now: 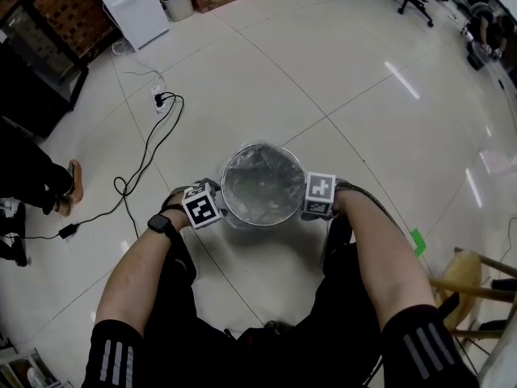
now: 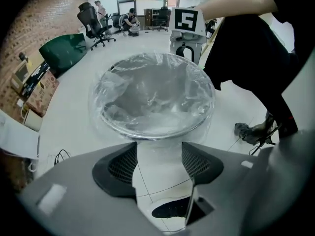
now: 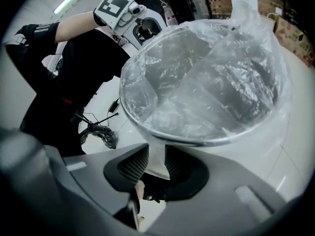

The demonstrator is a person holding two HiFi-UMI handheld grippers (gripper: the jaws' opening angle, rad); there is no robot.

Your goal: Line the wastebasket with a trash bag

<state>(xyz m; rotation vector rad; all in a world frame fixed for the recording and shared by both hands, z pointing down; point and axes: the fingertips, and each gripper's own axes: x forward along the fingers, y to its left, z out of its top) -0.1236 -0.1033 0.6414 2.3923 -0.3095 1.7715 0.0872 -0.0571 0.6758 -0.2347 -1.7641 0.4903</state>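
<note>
A: where is the wastebasket [image 1: 263, 223] being seen?
B: it's being shown standing upright on the white tile floor [image 1: 347, 95], right in front of the person, between the two tools. The round rim is being viewed from steeply above in the head view
A: trash bag [image 1: 262, 186]?
B: clear film, already sitting inside the wastebasket. Its edge is being draped over the rim and down the outside wall. The film inside is being seen crumpled, not smoothed flat
A: left tool [image 2: 159, 147]?
B: being held at the wastebasket's left side, pointing steeply down. Jaws are being held wide apart and nothing is being pinched. Only the film-covered wall below the rim and the floor are showing in the gap
A: right tool [image 3: 157, 154]?
B: being held at the right side of the rim. Jaws are standing a little apart, with a hanging strip of bag film being seen between them. The pads are not being pressed onto it
A: anything else nearby?
B: a black cable [image 1: 149, 148] is being seen lying on the floor to the left, well apart from the wastebasket
</note>
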